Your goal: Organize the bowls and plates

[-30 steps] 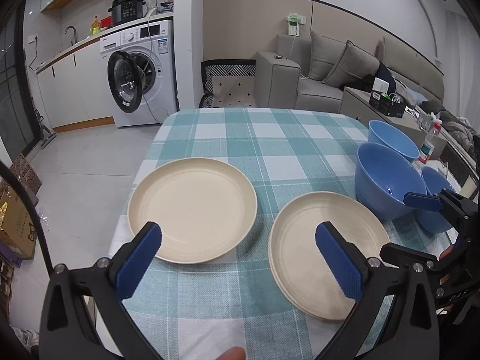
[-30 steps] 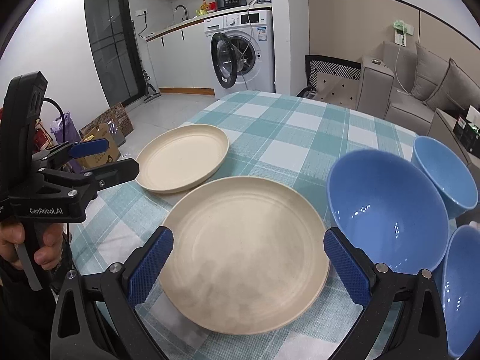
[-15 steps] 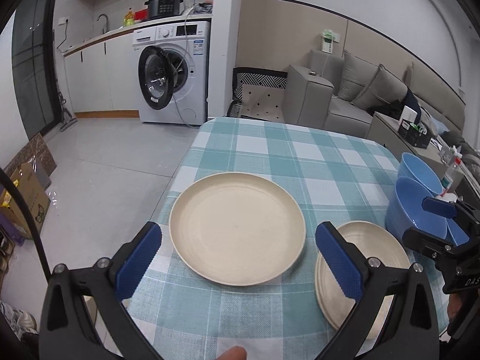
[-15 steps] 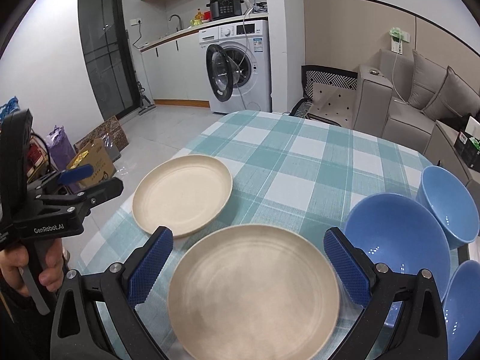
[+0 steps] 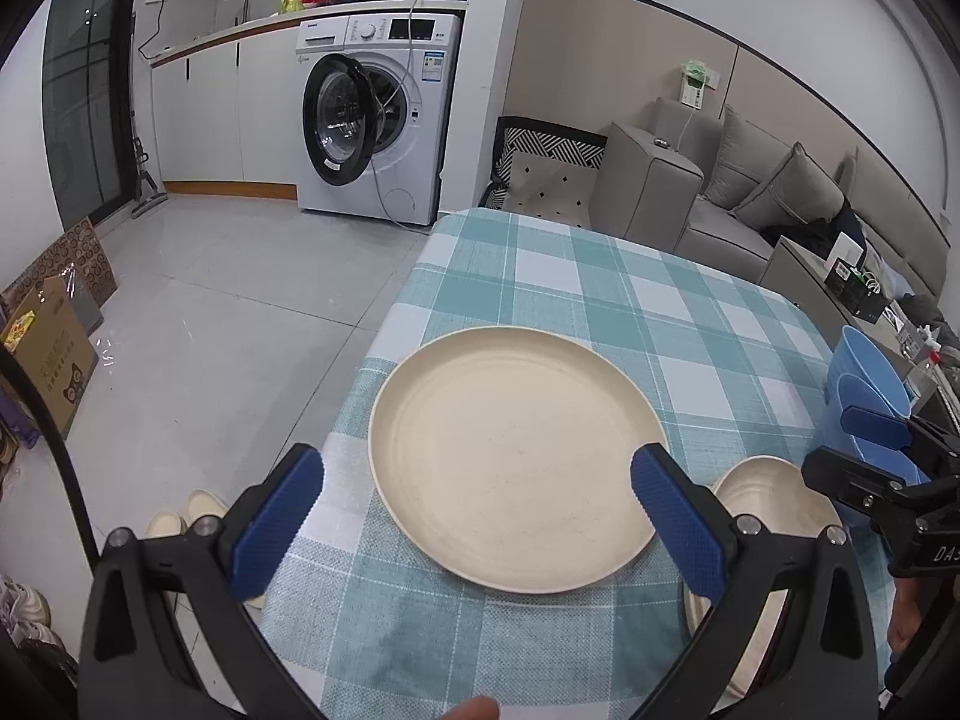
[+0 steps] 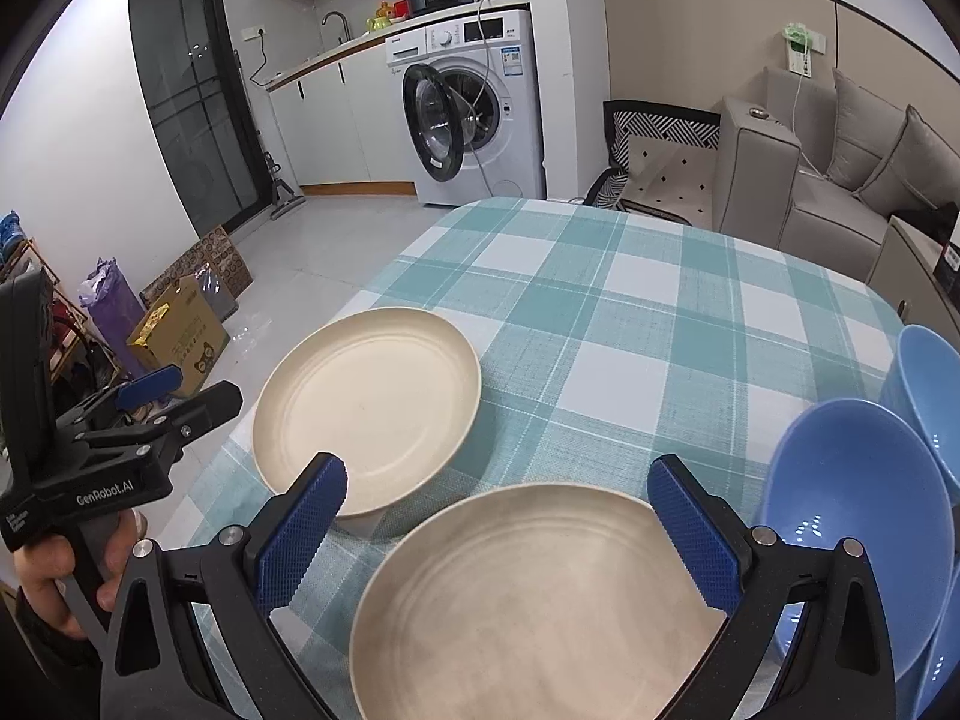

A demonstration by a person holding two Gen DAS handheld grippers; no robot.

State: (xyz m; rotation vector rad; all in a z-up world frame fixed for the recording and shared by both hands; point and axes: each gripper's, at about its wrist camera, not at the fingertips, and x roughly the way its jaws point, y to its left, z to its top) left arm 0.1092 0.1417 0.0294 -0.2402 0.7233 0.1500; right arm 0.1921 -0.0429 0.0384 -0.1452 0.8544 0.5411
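Two cream plates lie on the checked tablecloth. The left plate sits near the table's left edge, in front of my open, empty left gripper. The right plate lies under and between the fingers of my open, empty right gripper. Blue bowls stand at the right side of the table. The left gripper also shows in the right wrist view, and the right gripper in the left wrist view.
The table has its left edge close to the left plate. Beyond it are a tiled floor, a washing machine with its door open, a grey sofa and cardboard boxes on the floor.
Both grippers have pulled back and swung left. The left plate now sits centred before the left gripper; the right plate has slid to the right edge of that view. Nothing on the table moved.
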